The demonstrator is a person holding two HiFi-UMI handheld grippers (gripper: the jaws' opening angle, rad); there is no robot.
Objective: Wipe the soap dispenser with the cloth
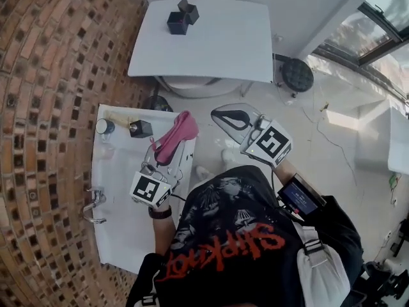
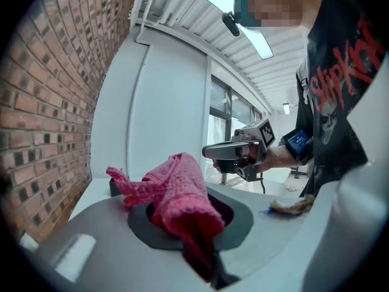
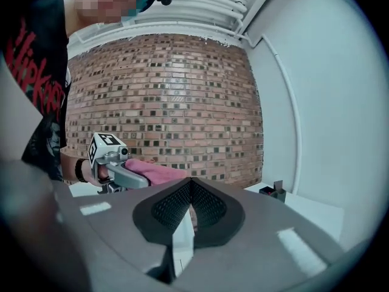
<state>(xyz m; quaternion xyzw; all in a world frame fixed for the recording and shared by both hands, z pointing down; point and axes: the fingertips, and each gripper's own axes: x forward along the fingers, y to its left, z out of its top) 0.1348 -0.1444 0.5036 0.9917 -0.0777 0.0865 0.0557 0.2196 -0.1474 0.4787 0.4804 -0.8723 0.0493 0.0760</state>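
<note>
Cloth (image 2: 179, 193), pink and bunched, sits pinched between the left gripper's (image 1: 166, 152) fingers over the white worktop (image 1: 121, 203); the right gripper's (image 3: 191, 193) fingers are pressed together, empty.

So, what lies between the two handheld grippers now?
Only the crumpled pink cloth, clamped in the left gripper and sticking out toward the shut, empty right gripper; the left gripper view shows it.

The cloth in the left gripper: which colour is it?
The cloth is pink, clearest in the left gripper view.
</note>
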